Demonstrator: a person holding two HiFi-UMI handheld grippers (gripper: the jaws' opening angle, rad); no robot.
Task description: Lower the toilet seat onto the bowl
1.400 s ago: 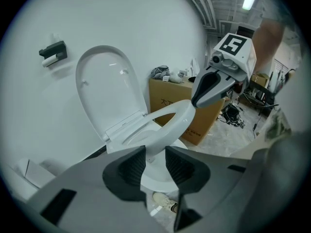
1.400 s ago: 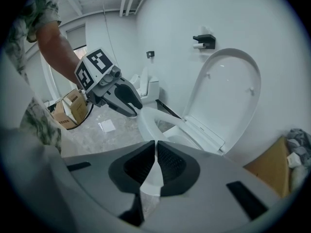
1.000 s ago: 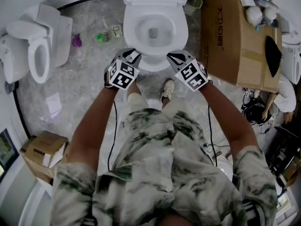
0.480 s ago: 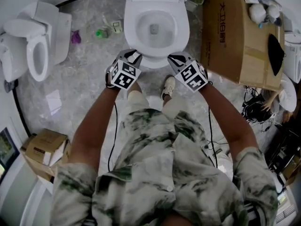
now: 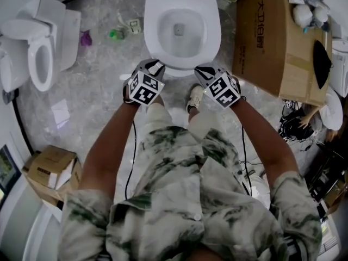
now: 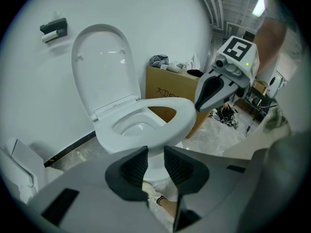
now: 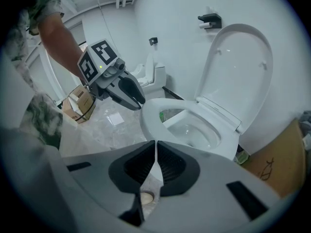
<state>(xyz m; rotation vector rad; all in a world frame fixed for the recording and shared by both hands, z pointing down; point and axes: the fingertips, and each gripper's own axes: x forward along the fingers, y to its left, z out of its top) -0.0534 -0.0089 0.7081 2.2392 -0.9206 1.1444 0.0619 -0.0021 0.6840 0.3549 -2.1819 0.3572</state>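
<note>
Well, the floor (image 5: 98,97) is grey marbled tile, shiny in places, and the walls (image 6: 160,28) are plain white with a dark strip along the bottom. The toilet seat (image 5: 155,37) lies flat on the bowl (image 5: 179,34), in the top middle of the head view, while the lid (image 6: 102,67) stands upright against the wall. High on the wall beside the lid hangs a small dark holder (image 6: 53,29).

The left gripper (image 5: 154,65) is in the air just in front of the bowl's front edge. Its tongs are spread with a clear gap, and nothing is between them. The right gripper (image 5: 204,69) is beside it at the same height, its tongs pressed together and pinching nothing. Neither one touches the seat.

A second white toilet (image 5: 41,58) stands to the left, well apart. A large cardboard box (image 5: 277,42) stands close to the right of the bowl, with small things on top that I cannot make out. A smaller cardboard box (image 5: 49,170) is at the lower left. A green thing (image 5: 115,34) and a purple thing (image 5: 86,38) lie on the floor between the two toilets. The person's shoe (image 5: 194,99) stands on the tile between the grippers.
</note>
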